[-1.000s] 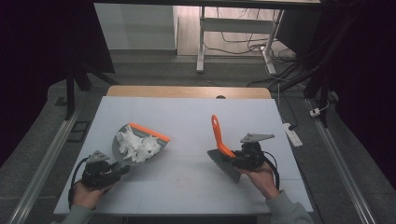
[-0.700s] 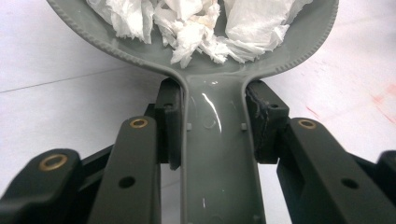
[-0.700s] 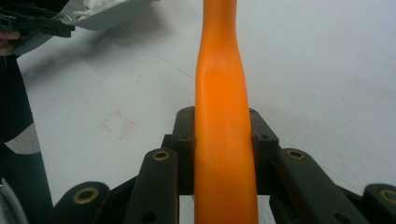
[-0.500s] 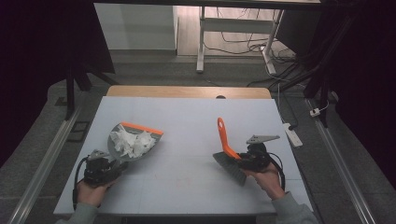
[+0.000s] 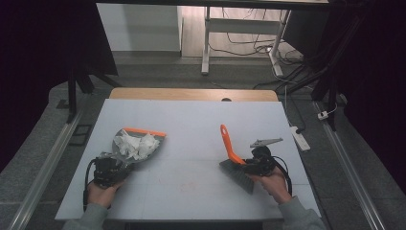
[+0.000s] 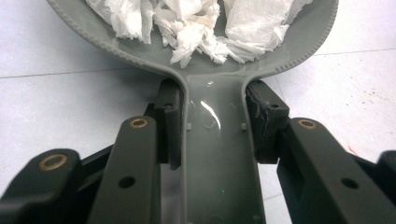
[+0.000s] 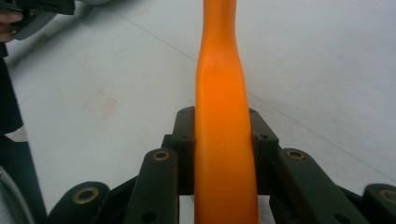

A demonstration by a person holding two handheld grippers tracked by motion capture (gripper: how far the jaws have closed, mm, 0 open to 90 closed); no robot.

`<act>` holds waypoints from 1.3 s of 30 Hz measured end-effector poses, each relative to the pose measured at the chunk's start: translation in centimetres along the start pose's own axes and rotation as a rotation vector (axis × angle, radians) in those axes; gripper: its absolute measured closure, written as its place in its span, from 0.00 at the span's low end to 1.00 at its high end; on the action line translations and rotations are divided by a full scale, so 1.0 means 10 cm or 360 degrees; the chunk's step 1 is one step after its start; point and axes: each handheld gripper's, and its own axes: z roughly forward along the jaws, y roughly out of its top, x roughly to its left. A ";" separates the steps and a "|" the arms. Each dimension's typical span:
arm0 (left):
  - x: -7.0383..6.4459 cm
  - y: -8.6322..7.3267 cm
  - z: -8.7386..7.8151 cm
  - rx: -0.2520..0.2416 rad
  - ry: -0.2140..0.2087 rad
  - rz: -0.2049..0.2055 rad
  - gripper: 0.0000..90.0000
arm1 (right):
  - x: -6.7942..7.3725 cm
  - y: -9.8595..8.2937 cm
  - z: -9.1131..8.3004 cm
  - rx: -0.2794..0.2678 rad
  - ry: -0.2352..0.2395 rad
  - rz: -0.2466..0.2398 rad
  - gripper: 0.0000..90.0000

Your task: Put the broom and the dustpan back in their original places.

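Dustpan handle between left claw pads (clamped)

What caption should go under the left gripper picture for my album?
Left gripper shut on the grey dustpan handle, crumpled tissues piled in the pan above a white table.

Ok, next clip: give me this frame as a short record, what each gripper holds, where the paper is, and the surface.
left gripper: shut on the dustpan handle, pan flat on the table
right gripper: shut on the brush by its orange handle, bristles down at the table
paper: crumpled white tissue, lying inside the dustpan
dustpan lip: orange edge, on the side away from the person
table: white, a faint reddish mark between the two tools
gap: brush and dustpan are apart, not touching
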 end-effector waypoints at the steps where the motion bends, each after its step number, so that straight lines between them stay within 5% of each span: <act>1: -0.01 0.00 0.02 0.0011 0.0003 -0.0005 0.68 | -0.03 0.01 0.01 0.0012 -0.0010 0.0014 0.78; 7: -0.06 0.02 0.08 0.0027 0.0044 -0.0013 0.68 | -0.17 0.03 0.04 0.0041 0.0008 0.0107 0.78; 11: -0.08 0.01 0.08 0.0017 0.0043 0.0005 0.65 | -0.20 0.04 0.03 0.0061 -0.0035 0.0101 0.77; 21: -0.12 0.02 0.03 -0.0020 0.0086 0.0084 0.28 | -0.24 0.03 0.05 0.0095 -0.0214 0.0058 0.63; 27: -0.15 0.02 -0.12 -0.0063 0.0112 0.0214 0.23 | -0.27 0.01 0.07 0.0136 -0.0307 0.0086 0.54; 33: -0.15 0.00 -0.26 -0.0078 0.0049 0.0355 0.24 | -0.29 -0.02 0.05 0.0145 -0.0380 0.0113 0.50; 36: -0.17 0.00 -0.30 -0.0089 0.0009 0.0425 0.26 | -0.26 -0.02 0.02 0.0118 -0.0491 0.0079 0.48; 39: -0.19 0.00 -0.32 -0.0098 -0.0036 0.0476 0.28 | -0.23 -0.01 -0.06 0.0069 -0.0479 0.0069 0.50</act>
